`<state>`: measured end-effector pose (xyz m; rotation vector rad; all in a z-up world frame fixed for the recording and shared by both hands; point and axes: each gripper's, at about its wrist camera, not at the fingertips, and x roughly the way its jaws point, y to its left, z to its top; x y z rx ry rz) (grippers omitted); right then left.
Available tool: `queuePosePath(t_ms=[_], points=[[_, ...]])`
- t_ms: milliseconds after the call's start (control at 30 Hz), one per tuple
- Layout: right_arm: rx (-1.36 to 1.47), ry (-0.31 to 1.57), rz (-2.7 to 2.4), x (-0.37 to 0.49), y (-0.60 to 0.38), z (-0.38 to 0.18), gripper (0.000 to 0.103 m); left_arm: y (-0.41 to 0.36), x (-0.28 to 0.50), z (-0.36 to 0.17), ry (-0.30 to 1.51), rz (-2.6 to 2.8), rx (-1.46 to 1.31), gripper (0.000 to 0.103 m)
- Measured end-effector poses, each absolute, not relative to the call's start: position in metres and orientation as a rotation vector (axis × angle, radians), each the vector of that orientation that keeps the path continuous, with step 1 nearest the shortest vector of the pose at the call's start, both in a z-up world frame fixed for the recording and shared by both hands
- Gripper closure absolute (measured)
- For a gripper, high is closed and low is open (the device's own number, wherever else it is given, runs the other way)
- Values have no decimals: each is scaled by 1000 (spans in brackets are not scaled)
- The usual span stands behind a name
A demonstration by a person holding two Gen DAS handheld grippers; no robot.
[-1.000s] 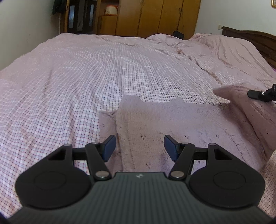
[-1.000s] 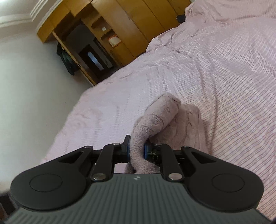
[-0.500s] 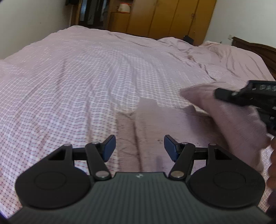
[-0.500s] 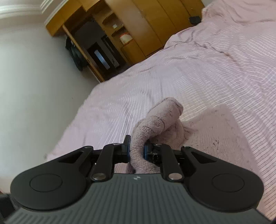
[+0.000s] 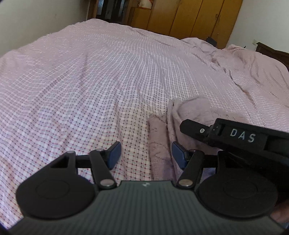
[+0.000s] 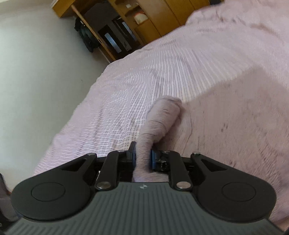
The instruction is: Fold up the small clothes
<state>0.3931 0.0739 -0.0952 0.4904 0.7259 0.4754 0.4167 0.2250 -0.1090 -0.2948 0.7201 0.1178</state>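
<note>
A small pale pink knit sweater [image 5: 191,113] lies on the bed, partly folded over itself. My left gripper [image 5: 145,153] is open and empty, low over the sweater's left edge. My right gripper [image 6: 142,157] is shut on a bunched fold of the sweater [image 6: 159,117] and holds it over the flat part of the garment [image 6: 243,112]. In the left wrist view the right gripper's black body [image 5: 234,135], marked DAS, reaches in from the right over the sweater.
The bed is covered by a pink checked sheet [image 5: 90,81], rumpled at the far right. Wooden wardrobes [image 5: 189,16] stand beyond the bed. A dark headboard [image 5: 271,52] is at the far right. A white wall [image 6: 36,72] is at the left.
My right gripper has carried the held fold leftward across the sweater, close to my left gripper. My left gripper has shifted left, so the sweater sits to its right; it stays open.
</note>
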Motion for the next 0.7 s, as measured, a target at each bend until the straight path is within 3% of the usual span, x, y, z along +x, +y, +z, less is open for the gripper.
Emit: queuePosePath(t_ms=[67,200,300,533,700], points=[[519,738,492,393,73,-96,74,225,413,-111,713,111,-290,40],[567,720,545,398,64,-95,42,239,400,-106,703,124,-320,40],[578,691,601,399,59,-88,31,248,394,-96,690,129,-372,40],[564,611,583,388,8,-61,31,237,378,-67,670,69,-350,40],[343,572,526,353,-54,-52,31,224,368,-65,719,-64,-455,40]])
